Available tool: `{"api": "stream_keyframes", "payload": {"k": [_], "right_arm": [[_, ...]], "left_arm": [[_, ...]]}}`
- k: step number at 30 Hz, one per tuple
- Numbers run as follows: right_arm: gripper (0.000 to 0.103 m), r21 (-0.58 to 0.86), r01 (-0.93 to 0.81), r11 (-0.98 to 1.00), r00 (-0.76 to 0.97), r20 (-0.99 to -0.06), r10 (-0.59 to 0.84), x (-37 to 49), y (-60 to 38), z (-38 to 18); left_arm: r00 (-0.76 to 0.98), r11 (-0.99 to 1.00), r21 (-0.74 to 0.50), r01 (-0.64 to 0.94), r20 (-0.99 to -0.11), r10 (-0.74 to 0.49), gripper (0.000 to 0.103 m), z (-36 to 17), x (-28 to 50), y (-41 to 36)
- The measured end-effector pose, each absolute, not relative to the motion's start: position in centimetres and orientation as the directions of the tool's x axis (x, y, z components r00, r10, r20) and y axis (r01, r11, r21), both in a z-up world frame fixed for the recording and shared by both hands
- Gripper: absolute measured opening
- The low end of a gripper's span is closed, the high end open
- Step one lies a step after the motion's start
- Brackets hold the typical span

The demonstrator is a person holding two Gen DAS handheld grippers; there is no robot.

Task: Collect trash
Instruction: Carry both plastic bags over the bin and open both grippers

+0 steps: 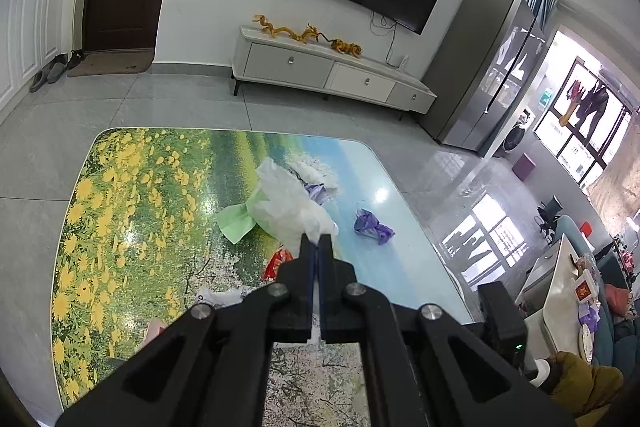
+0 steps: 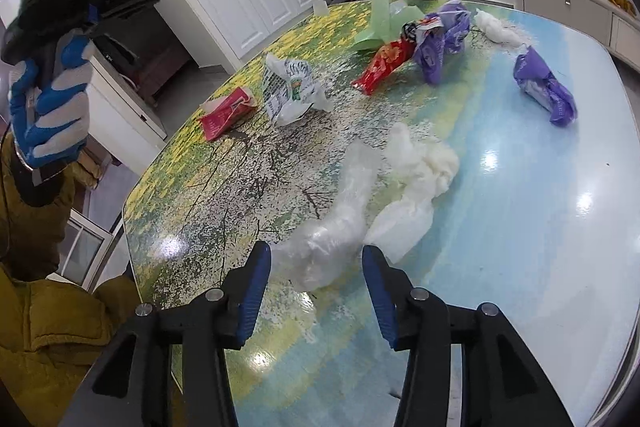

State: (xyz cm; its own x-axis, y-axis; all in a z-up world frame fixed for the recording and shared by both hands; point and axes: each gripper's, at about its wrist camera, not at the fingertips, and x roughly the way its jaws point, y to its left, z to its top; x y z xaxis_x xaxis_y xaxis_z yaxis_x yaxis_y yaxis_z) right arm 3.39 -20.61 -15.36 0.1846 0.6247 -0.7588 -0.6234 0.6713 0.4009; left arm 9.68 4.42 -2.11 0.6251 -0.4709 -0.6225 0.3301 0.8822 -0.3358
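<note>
Lying scattered over the glossy table, whose top is printed with yellow flowers, pale blossom and blue water, are crumpled bits of trash. A soft, filmy clear plastic bag is sprawling in a long wrinkled strip just ahead of the right gripper, and a milky white bag is bunching up beside it, the two touching. Farther back a flattened red packet is lying next to a crinkled white printed wrapper; a shiny red snack wrapper is leaning against a twisted purple wrapper, with a pale green sheet behind them and a second purple wrapper sitting well apart near the far edge. No bin or other container is showing in either view. The right gripper's blue-padded jaws are standing apart, roughly half spread, with the near end of the clear bag lying between them; the pads are not pressing on it. The left gripper is clenching its jaws tight on a thin white plastic bag, which is hanging puffed and rumpled from the tips above the table. From the right wrist view, a hand in a blue and grey glove is gripping that tool's handle.
</note>
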Motion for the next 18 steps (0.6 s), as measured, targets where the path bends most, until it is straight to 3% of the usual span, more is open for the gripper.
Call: {"api": "stream_keyframes", "payload": {"k": [3, 6, 9, 18], "right_arm": [[0.046, 0.409, -0.623, 0.667, 0.176, -0.757, 0.629, 3.4, -19.6, -15.8], [0.032, 0.417, -0.636, 0.649, 0.162, -0.751, 0.640, 2.9, -18.7, -16.1], [0.025, 0.416, -0.661, 0.625, 0.155, -0.739, 0.656, 2.0, -18.3, -16.0], [0.024, 0.428, -0.653, 0.625, 0.283, -0.628, 0.725, 0.4, -21.9, -11.7]], "left_arm": [[0.633, 0.886, -0.324, 0.331, -0.621, -0.463, 0.001, -2.0, 9.1, 4.7], [0.638, 0.889, -0.318, 0.329, -0.619, -0.457, 0.001, -1.7, 8.5, 4.8], [0.643, 0.889, -0.315, 0.332, -0.614, -0.458, 0.001, -1.4, 7.8, 4.8], [0.632, 0.866, -0.289, 0.409, -0.595, -0.497, 0.001, 0.6, 6.0, 2.1]]}}
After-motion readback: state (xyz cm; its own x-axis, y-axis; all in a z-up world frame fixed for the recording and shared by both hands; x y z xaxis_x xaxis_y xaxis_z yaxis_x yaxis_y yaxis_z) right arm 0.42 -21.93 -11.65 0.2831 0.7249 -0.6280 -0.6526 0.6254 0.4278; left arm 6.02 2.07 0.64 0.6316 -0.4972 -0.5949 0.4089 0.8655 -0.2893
